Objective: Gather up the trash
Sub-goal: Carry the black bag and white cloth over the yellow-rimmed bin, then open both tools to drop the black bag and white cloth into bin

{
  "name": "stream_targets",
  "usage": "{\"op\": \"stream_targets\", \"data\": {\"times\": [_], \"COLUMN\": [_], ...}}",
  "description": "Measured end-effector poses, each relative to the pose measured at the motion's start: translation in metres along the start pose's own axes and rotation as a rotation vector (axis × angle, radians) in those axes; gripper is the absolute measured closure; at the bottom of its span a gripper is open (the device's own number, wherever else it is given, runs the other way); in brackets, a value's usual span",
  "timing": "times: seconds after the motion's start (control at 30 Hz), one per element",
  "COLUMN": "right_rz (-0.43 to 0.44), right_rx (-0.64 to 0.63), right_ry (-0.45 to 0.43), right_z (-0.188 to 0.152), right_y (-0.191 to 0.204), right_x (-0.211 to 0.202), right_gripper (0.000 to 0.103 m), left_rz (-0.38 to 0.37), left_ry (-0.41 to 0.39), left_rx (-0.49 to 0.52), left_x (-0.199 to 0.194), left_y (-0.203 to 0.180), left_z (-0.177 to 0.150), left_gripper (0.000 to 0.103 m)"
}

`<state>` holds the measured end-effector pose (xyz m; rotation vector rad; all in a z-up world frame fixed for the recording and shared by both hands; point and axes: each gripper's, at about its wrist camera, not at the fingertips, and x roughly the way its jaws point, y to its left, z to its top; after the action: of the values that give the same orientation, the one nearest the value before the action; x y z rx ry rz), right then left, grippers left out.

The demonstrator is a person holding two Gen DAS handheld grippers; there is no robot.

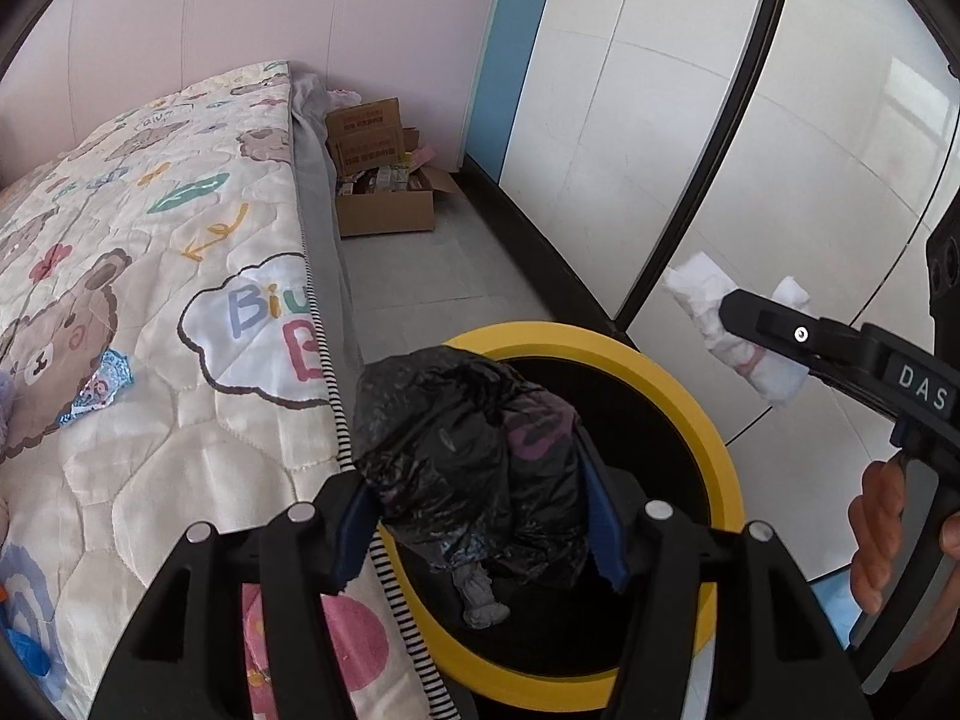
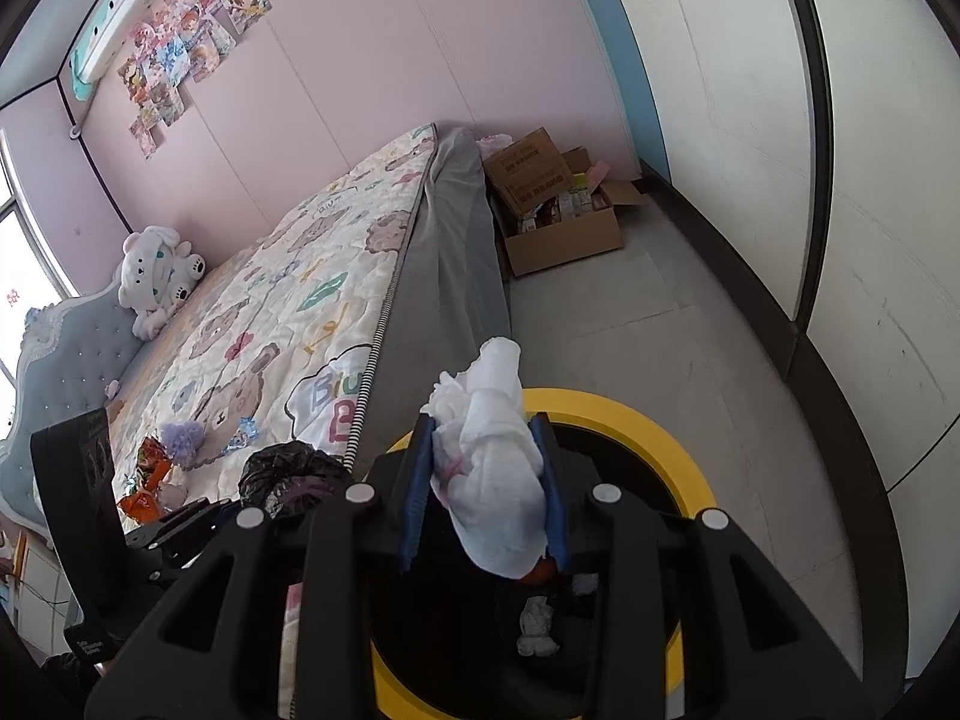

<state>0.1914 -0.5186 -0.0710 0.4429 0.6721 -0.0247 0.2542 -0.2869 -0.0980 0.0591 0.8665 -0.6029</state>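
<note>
Hovering over yellow bin (image 2: 624,414), right gripper (image 2: 487,501) clamping diaper (image 2: 492,480)

A bed (image 2: 300,300) with a bear-print quilt (image 1: 150,252) fills the left; a white plush toy (image 2: 157,276) sits by its headboard (upper left), cardboard boxes (image 2: 558,204) behind

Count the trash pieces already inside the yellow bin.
3 visible: two crumpled tissues and an orange scrap on the bin's dark bottom; more may be hidden behind the right gripper.
</note>
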Motion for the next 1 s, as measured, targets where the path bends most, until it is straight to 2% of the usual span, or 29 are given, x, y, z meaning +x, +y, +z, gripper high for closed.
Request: {"op": "stream_targets", "data": {"times": [0.13, 0.2, 0.27, 0.33, 0.47, 0.53, 1.0], "right_rz": [-0.007, -0.008, -0.008, -0.022, -0.024, -0.028, 0.0], "right_rx": [0.01, 0.019, 0.026, 0.034, 0.055, 0.055, 0.021], "right_ry": [-0.002, -0.008, -0.014, -0.021, -0.036, -0.047, -0.073], "right_z": [0.001, 0.001, 0.002, 0.003, 0.004, 0.005, 0.006], "right_y": [-0.004, -0.006, -0.008, -0.01, -0.015, -0.015, 0.01], "right_x": [0.002, 0.001, -0.001, -0.003, -0.009, -0.014, -0.038], "right_gripper": [0.07, 0.061, 0.055, 0.054, 0.052, 0.05, 0.034], "left_rz": [0.001, 0.001, 0.003, 0.0, -0.014, -0.002, 0.08], "left_ry": [0.006, 0.008, 0.007, 0.005, -0.008, -0.021, -0.084], "left_rx": [-0.002, -0.004, -0.006, -0.012, -0.017, -0.008, -0.047], "left_x": [0.003, 0.004, 0.004, 0.003, -0.004, -0.007, -0.044], "left_y": [0.0, 0.0, 0.001, 0.002, 0.002, 0.001, 0.035], "left_z": [-0.001, -0.001, -0.001, -0.001, 0.0, 0.0, 0.006], "left_gripper": [0.044, 0.042, 0.036, 0.031, 0.015, 0.011, 0.008]}}
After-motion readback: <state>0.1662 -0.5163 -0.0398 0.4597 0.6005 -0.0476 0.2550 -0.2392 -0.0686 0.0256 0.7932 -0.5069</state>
